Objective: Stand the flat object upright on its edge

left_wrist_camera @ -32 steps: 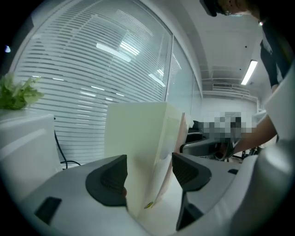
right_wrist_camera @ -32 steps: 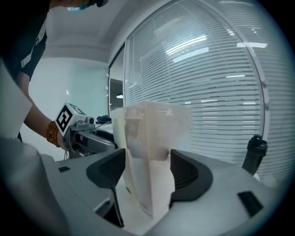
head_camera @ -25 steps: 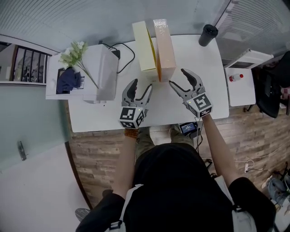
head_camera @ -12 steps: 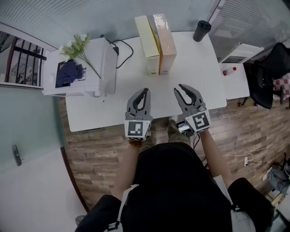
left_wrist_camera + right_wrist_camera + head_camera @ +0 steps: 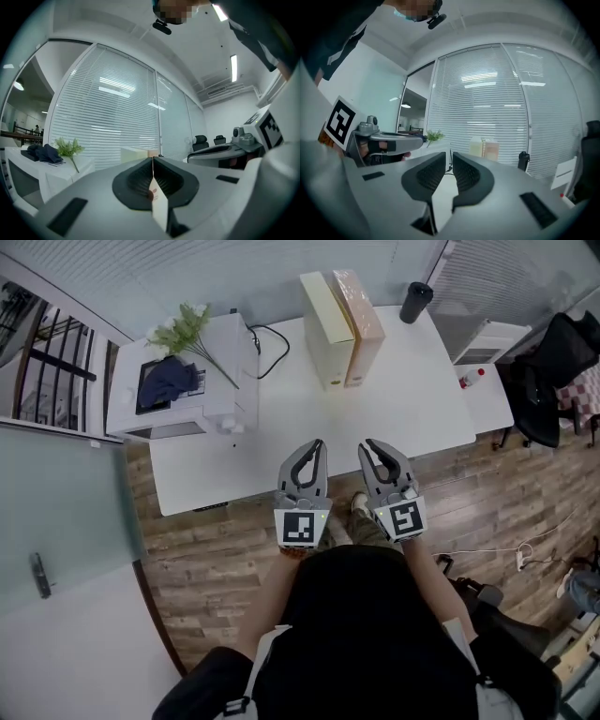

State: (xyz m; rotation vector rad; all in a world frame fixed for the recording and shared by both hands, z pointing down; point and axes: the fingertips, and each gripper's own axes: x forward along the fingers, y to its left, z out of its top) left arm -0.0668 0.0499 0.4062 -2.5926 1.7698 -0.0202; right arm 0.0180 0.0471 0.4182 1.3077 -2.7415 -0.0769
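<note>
**Two boxes on edge at the far side, both claws back by the near rim**

The pale yellow box [image 5: 325,329] and the orange box [image 5: 364,324] stand upright on their narrow edges at the far side of the white counter [image 5: 309,423], side by side and touching along their broad faces. The orange one has a glossy skin, perhaps a plastic wrap; the picture is too small to be sure.

The head view shows their long, thin tops from above. The right claw view shows them from the side as two tall slabs, yellow [image 5: 476,147] left of orange [image 5: 492,149], with the black tumbler [image 5: 523,161] apart to their right. The left claw view shows only part of them above its jaws.

The left claw [image 5: 315,448] hangs at the near rim of the counter, well apart from the boxes. Its own view shows the jaws pressed together with nothing between them [image 5: 153,161]. The right claw [image 5: 368,446] is just beside it. Its jaws are closing, a narrow slit left between the pads and nothing in it [image 5: 449,161].

Only the head view shows the white machine [image 5: 220,362] at the left end of the counter, the dark cloth [image 5: 167,385] and the green sprig [image 5: 187,332] lying on it.
</note>
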